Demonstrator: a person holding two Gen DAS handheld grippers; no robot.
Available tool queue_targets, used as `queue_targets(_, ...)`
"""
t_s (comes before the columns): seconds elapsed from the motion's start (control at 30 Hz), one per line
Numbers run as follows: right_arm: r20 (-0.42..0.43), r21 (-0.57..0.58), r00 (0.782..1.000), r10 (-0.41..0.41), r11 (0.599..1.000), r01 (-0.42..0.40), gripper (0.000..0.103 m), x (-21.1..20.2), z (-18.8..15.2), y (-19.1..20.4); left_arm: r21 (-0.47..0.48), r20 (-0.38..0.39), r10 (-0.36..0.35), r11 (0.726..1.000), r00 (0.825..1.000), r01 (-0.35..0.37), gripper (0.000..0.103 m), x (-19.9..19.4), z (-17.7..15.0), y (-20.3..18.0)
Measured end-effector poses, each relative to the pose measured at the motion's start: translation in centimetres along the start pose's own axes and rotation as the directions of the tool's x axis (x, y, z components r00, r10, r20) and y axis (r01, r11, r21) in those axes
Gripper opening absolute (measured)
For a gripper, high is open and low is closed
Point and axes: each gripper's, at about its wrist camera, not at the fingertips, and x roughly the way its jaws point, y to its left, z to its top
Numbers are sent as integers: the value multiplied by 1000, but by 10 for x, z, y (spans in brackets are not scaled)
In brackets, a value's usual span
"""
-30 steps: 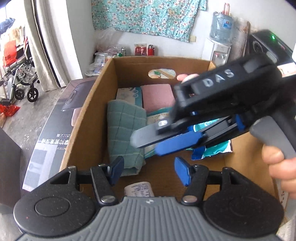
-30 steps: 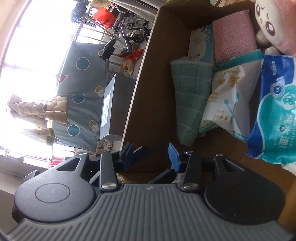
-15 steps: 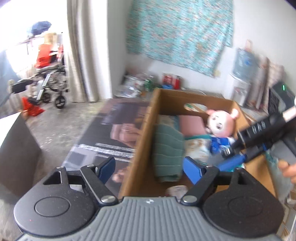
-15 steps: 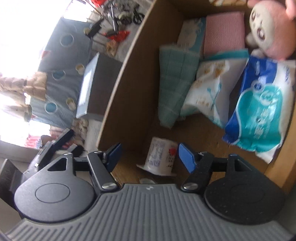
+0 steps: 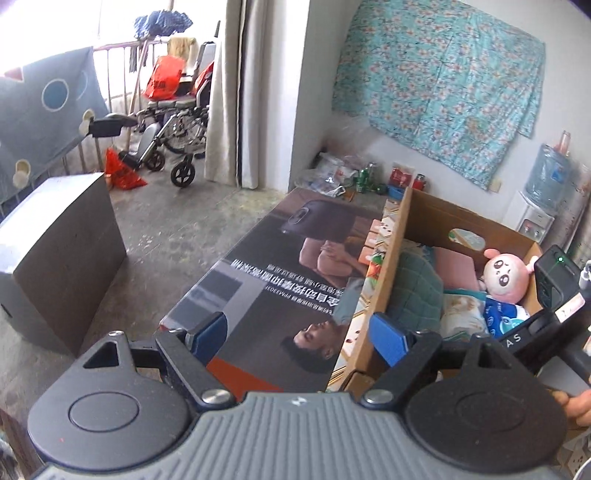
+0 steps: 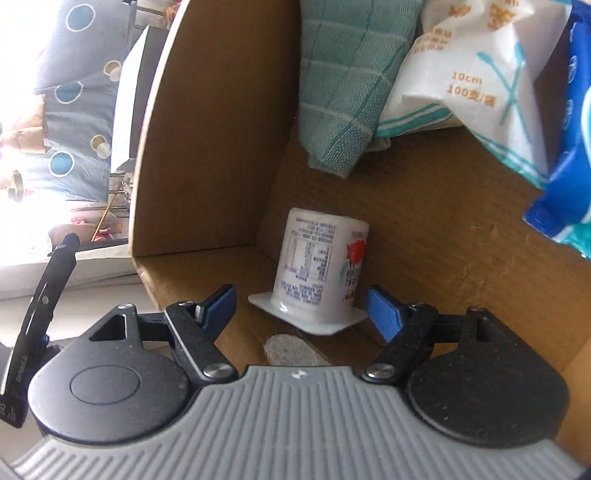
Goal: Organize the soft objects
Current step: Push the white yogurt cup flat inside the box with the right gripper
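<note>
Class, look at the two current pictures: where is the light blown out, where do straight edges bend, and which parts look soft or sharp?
Left wrist view: the balcony window is blown out to white, and the curtain bows with fisheye curvature. Right wrist view: the upper left corner is overexposed, the cardboard box wall curves, the yogurt cup label reads slightly soft, and the right gripper looks sharp.

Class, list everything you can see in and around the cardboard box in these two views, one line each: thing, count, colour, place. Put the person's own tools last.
cardboard box: 1, brown, on floor
yogurt cup: 1, white, upside down in box corner
green cloth: 1, teal checked, by box wall
cotton swab pack: 1, white, beside cloth
tissue pack: 1, blue, right of swabs
plush doll: 1, pink, box far end
pink towel: 1, pink, beside doll
wheelchair: 1, by window
left gripper: 1, black and blue, open, outside box
right gripper: 1, open, around cup
</note>
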Motion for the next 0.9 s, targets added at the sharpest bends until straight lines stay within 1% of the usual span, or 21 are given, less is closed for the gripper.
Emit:
queue_targets(0.03,-6,7,1000,8,1000,-8,74,2,1,-1,-3,-3,0,1000,1000,0,85,1,0,2)
queue_targets(0.07,-9,13,1000,12,1000,-12,69,3,1,-1,-5,-5,0,1000,1000,0,85,2,-1,4)
queue_targets(0.1,-11,17,1000,10,1000,-10,67,4,0,-2,-7,-7,2,1000,1000,-2,85,4,-2,4)
queue_targets(0.27,6,48,999,51,998,-51,65,-1,-4,-10,-18,-12,6,1000,1000,-7,85,9,-5,7)
queue_targets(0.33,24,98,995,99,990,-101,65,-7,-7,-19,-21,-17,6,1000,1000,-7,85,11,-5,9)
queue_targets(0.47,73,211,970,231,947,-242,65,-22,-5,-41,-27,-27,3,1000,1000,-4,85,13,-7,10)
queue_targets(0.57,97,295,939,330,892,-343,65,-27,-9,-54,-31,-37,0,1000,999,-1,85,15,-8,10)
queue_targets(0.6,107,308,933,345,880,-361,65,-29,-11,-56,-33,-39,0,999,999,-1,85,16,-8,10)
queue_targets(0.7,143,333,927,348,865,-376,66,-34,-12,-62,-38,-47,1,999,999,-3,85,18,-9,11)
queue_targets(0.77,153,351,913,379,842,-409,66,-37,-10,-66,-41,-50,-1,999,999,-1,85,18,-9,10)
queue_targets(0.83,163,342,909,385,842,-418,67,-43,-9,-63,-40,-51,0,999,999,-2,85,18,-9,10)
queue_targets(0.9,178,328,907,381,847,-419,69,-48,-9,-60,-41,-50,2,999,999,-4,85,19,-9,10)
